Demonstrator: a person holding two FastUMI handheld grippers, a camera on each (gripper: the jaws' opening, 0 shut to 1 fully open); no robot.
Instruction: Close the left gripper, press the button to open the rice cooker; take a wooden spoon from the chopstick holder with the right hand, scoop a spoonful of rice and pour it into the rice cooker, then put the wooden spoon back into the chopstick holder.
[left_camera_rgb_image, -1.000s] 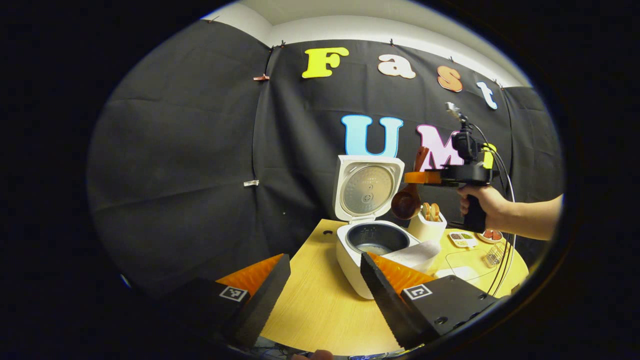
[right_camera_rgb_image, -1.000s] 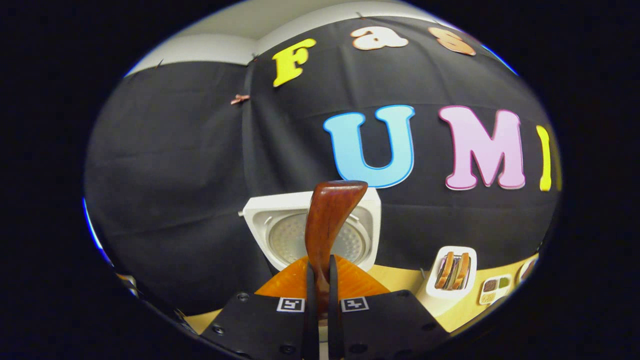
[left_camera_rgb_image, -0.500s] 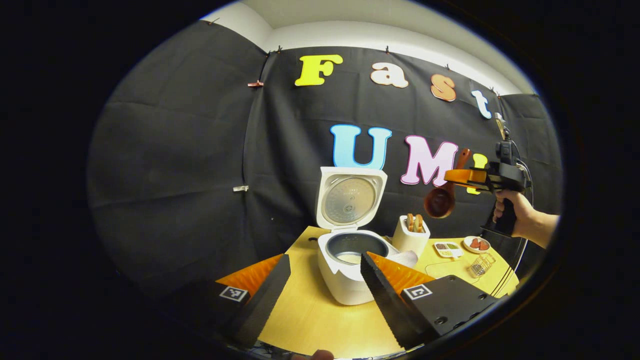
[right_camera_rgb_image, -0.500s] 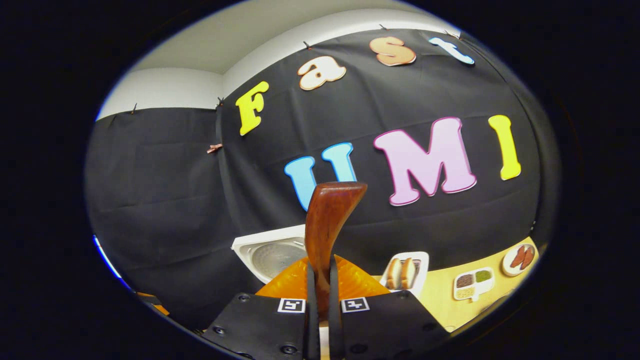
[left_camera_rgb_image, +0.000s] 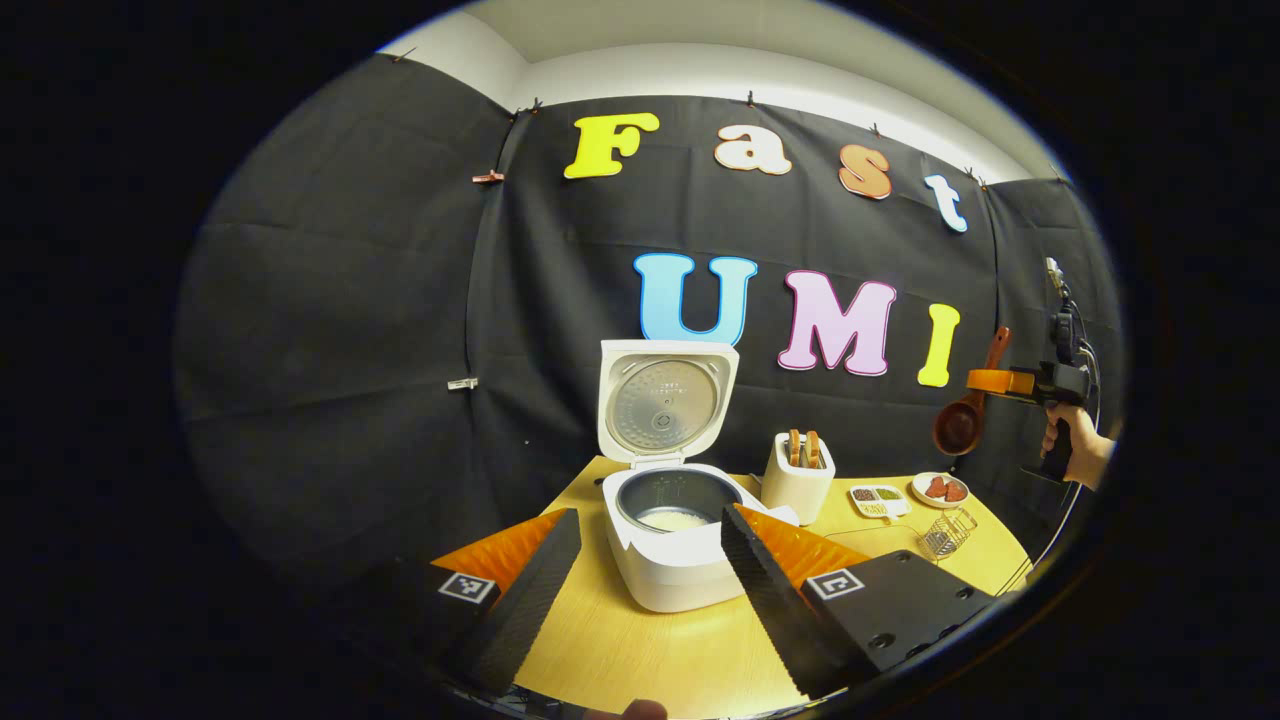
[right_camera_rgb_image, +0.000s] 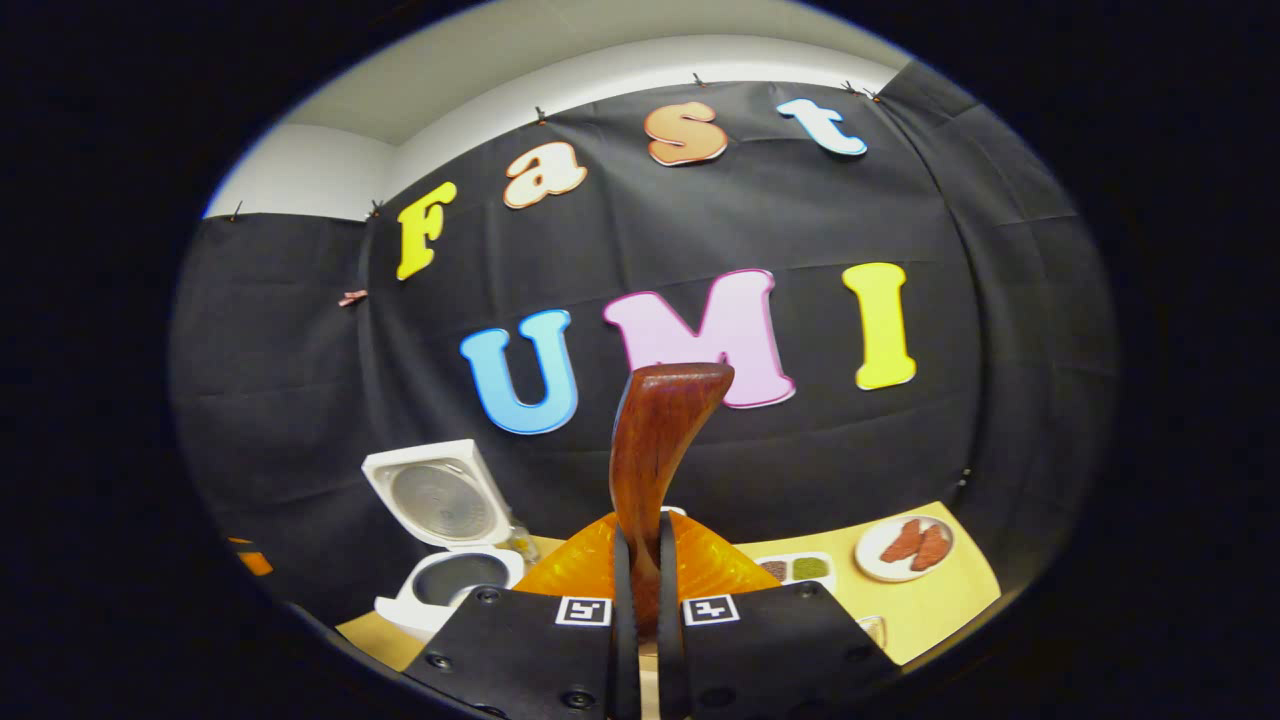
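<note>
In the left gripper view, my left gripper (left_camera_rgb_image: 645, 580) sits at the bottom of the frame with its fingers spread wide and nothing between them. Just past them, in the lower middle, the rice cooker (left_camera_rgb_image: 668, 560) stands on the yellow wooden table (left_camera_rgb_image: 640, 655) with its lid (left_camera_rgb_image: 665, 400) raised upright, so I judge the button press done. A pale layer lies in the inner pot (left_camera_rgb_image: 678, 500); I take it for rice, though I cannot say how much. To the right of the cooker is the white chopstick holder (left_camera_rgb_image: 797, 480) with a couple of wooden utensils standing in it. Further right lie a small divided tray (left_camera_rgb_image: 876, 497), a round plate (left_camera_rgb_image: 941, 488) with reddish pieces and a little wire basket (left_camera_rgb_image: 946, 532). At the far right edge a hand (left_camera_rgb_image: 1072, 450) holds the right gripper (left_camera_rgb_image: 1000, 381), high above the table's edge and well apart from the holder, with the wooden spoon (left_camera_rgb_image: 965, 415) hanging bowl-down from it.

In the right gripper view, the fingers at the bottom centre are closed narrowly on the spoon's handle, which rises up the middle of the frame. The open cooker is at lower left, the tray and plate at lower right.

So the spoon is out and in hand; what remains, as I read it, is at least returning it to the holder. Black cloth walls the booth, with a pale wall and ceiling above.
</note>
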